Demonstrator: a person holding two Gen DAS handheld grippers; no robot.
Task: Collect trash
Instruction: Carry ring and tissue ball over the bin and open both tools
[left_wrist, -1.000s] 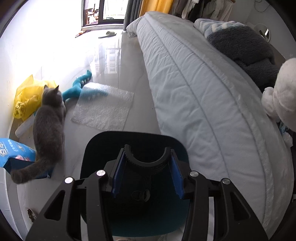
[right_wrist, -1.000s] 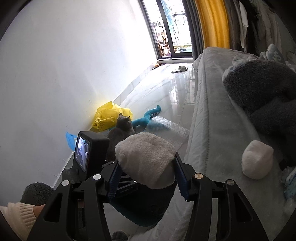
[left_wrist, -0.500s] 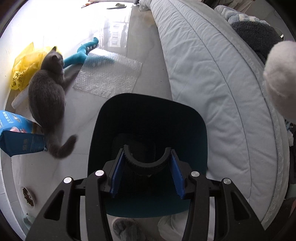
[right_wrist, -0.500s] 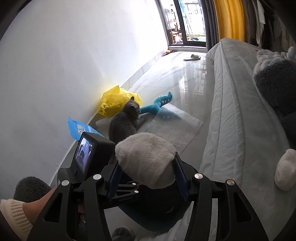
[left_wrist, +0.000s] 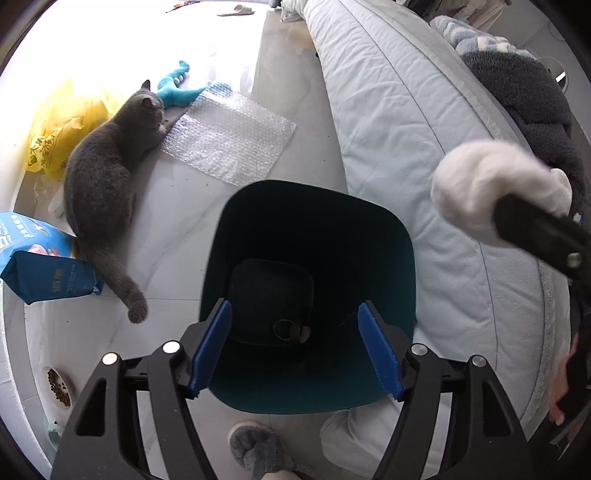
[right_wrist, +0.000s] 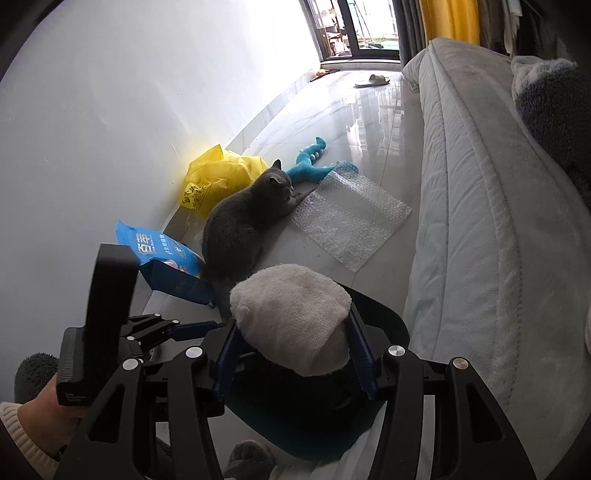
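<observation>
**Left claw lets go over the bin, wad next**

My left claw (left_wrist: 295, 349) has just been opening; its blue pads now stand wide with nothing between them, and the dark object it pinched a second ago lies at the bottom of the teal bin (left_wrist: 402, 258). So that piece is collected. My right claw (right_wrist: 291, 354) is clamped on the white fluffy wad (right_wrist: 291, 325), now down just above the bin's rim, ready to drop. Beyond, a grey cat (left_wrist: 99, 177) paws the bubble wrap (left_wrist: 229, 144) on the floor beside the bed (left_wrist: 406, 122)

Bin (left_wrist: 402, 258) on floor beside bed (left_wrist: 406, 122), cat (left_wrist: 99, 177) left of bin, bubble wrap (left_wrist: 229, 136) beyond
</observation>
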